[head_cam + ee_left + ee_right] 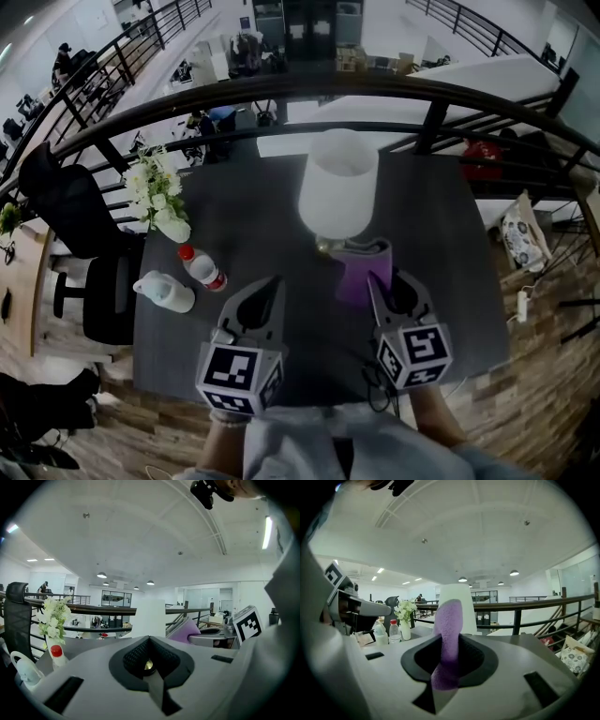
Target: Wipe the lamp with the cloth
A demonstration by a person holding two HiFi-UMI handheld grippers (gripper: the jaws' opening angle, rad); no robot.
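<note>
A white lamp (337, 183) with a wide cylindrical shade stands on the dark table (253, 202), toward its far middle. My right gripper (380, 281) is shut on a purple cloth (361, 267), which hangs just in front of the lamp's base. In the right gripper view the purple cloth (447, 634) sticks up between the jaws, with the lamp (457, 606) right behind it. My left gripper (267, 295) hovers over the table to the left of the right gripper, shut and holding nothing. The left gripper view shows the lamp (149, 616) ahead and the cloth (185, 630) to the right.
A vase of white flowers (159, 202), a red-capped bottle (202, 267) and a white jug (164, 291) stand at the table's left. A black office chair (80, 234) is beside the left edge. A dark railing (281, 89) runs behind the table.
</note>
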